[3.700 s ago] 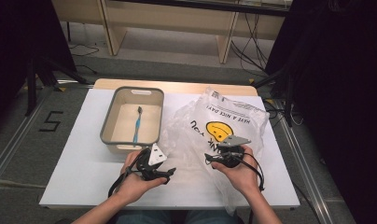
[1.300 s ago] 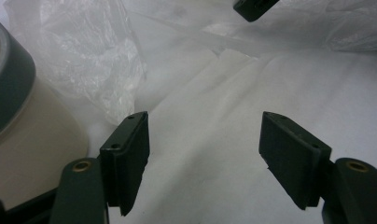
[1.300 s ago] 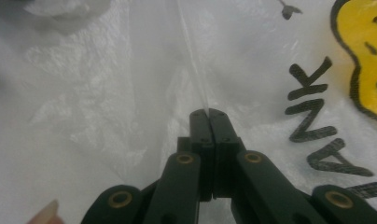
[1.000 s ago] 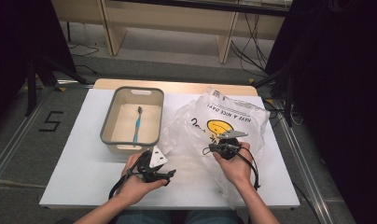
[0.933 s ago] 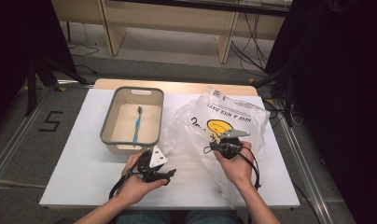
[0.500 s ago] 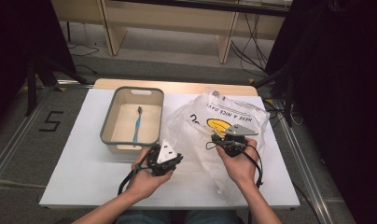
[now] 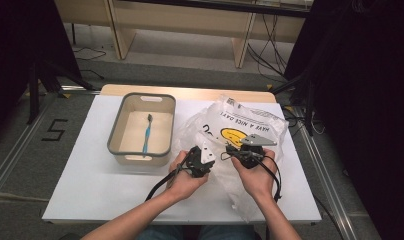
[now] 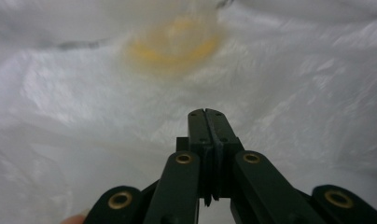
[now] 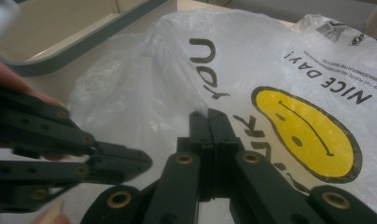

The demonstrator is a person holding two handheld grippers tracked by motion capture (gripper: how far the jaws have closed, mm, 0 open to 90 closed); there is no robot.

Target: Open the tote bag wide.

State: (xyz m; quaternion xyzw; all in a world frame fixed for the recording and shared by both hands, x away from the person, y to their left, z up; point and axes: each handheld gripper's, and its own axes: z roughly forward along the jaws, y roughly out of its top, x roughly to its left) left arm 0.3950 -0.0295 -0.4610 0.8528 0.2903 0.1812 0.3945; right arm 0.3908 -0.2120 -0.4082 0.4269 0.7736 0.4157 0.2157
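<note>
A: Bag (image 7: 240,131) first: white plastic with a yellow smiley, it lies crumpled over the right half of the surface (image 7: 90,175), reaching its far and near edges.

B: And the grippers?

A: Both at the bag's near-left side. The left gripper (image 8: 206,114) has just been closing; its jaws meet on a fold of film, as far as I can tell. The right gripper (image 9: 207,114) is pinched on the film too.

B: Progress?

A: Early, I judge. The bag is gripped but not opened. The toothbrush (image 7: 147,132) lies in the tray (image 7: 140,156) near the far-left corner, untouched.
</note>
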